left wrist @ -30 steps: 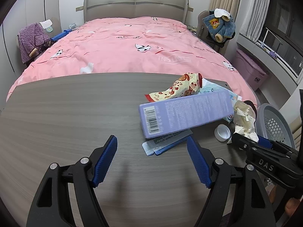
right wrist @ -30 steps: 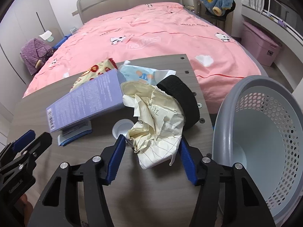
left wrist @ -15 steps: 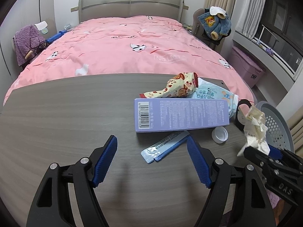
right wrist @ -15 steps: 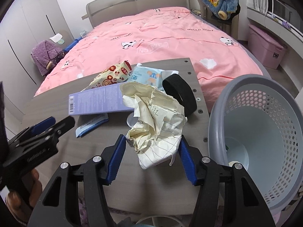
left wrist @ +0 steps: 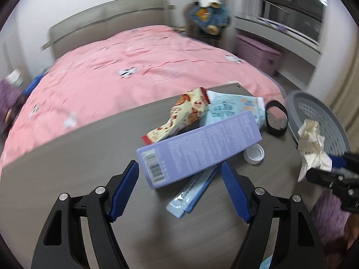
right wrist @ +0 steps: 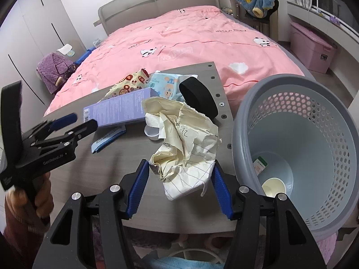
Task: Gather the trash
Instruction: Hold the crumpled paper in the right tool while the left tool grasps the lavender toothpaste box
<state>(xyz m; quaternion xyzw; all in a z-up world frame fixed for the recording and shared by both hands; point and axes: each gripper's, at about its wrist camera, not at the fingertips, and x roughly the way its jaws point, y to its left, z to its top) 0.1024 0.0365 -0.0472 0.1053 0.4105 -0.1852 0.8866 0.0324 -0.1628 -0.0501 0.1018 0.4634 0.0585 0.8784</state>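
A: What do we have in the right gripper?

B: We have its ribbed blue pads pressed on one crumpled wad of paper, cream with ruled lines and handwriting, lifted above the near right part of the grey wood-grain table.

A: And our left gripper?

B: Its jaws stand wide with nothing between them, over the near end of one long lilac carton with a barcode.

A: What else do we count on the table?

B: Beyond the carton, one glossy cream-and-red snack bag and one pale blue soft pack. One thin blue sachet pokes out from under the carton; one round white cap sits just right of it; one black band curls at the far right corner.

A: And the bin?

B: One grey perforated plastic basket stands right of the table, with a cream cup and a scrap of paper at its bottom.
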